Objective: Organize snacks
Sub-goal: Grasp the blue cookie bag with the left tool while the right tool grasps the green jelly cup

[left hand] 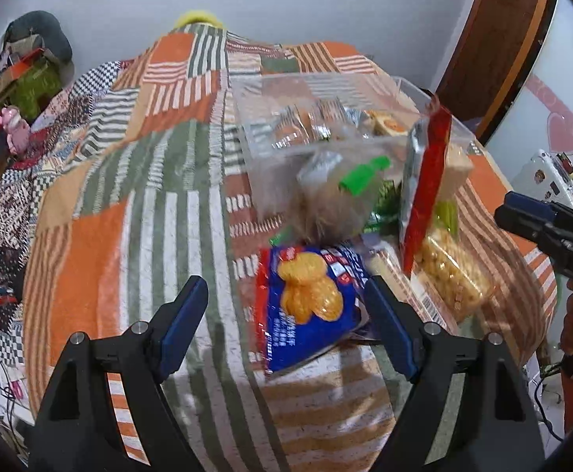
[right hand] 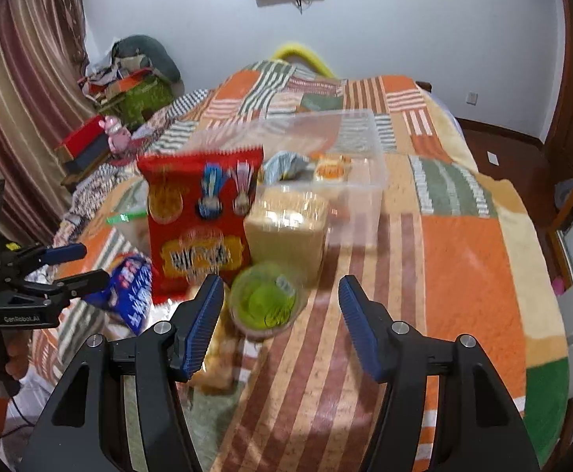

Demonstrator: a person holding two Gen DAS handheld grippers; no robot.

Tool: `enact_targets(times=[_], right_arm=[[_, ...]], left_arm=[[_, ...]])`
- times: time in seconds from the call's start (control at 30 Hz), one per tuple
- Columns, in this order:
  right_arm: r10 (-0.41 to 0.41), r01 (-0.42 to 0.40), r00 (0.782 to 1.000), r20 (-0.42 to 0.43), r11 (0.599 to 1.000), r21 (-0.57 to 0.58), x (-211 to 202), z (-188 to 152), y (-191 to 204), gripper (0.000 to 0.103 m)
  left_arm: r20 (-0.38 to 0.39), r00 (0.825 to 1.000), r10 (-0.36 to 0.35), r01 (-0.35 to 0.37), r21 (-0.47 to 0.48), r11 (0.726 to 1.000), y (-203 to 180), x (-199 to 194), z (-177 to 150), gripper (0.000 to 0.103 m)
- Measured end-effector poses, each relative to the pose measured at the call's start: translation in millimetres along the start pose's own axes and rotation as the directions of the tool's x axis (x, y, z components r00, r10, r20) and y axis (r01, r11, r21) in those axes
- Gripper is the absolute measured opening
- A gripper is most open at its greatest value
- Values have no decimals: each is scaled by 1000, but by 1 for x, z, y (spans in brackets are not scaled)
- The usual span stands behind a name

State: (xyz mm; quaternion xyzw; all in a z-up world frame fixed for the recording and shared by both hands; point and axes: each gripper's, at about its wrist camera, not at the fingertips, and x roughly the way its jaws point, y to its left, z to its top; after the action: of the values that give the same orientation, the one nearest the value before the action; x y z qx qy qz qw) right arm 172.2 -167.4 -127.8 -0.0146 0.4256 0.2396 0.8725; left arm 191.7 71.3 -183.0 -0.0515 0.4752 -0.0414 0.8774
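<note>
Left claw (left hand: 286, 310) gapes wide around that crinkly blue foil snack packet (left hand: 306, 306) at centre frame, looks light, slippery and crushable, so I'd pinch its sealed edge

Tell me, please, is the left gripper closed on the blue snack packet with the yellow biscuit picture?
No, the left gripper is open, its blue fingers spread either side of the blue snack packet lying on the striped patchwork blanket.

"genrobot.ai" on left tool (right hand: 78, 265)
</note>
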Motion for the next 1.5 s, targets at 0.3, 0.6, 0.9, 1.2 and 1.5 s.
enact_targets(times=[0.3, 0.6, 0.9, 1.2, 1.5], right_arm=[[22, -21, 997, -78, 1000, 13, 25, -11, 0, 58], [27, -24, 997, -77, 999, 44, 36, -8, -1, 71], [72, -63, 994, -87, 993, 95, 39, -9, 3, 73], [63, -51, 990, -125, 994, 96, 53, -5, 2, 70], [58, -49, 992, -113, 995, 82, 48, -9, 6, 57]], left_arm=[[-59, 997, -56, 54, -32, 998, -7, 38, -5, 86], [-82, 993, -85, 78, -87, 993, -1, 63, -7, 89], [-31, 993, -118, 115, -76, 990, -2, 56, -10, 62], [14, 998, -66, 67, -57, 996, -1, 36, -14, 52], [55, 998, -29, 32, -56, 998, 9, 10, -15, 52]])
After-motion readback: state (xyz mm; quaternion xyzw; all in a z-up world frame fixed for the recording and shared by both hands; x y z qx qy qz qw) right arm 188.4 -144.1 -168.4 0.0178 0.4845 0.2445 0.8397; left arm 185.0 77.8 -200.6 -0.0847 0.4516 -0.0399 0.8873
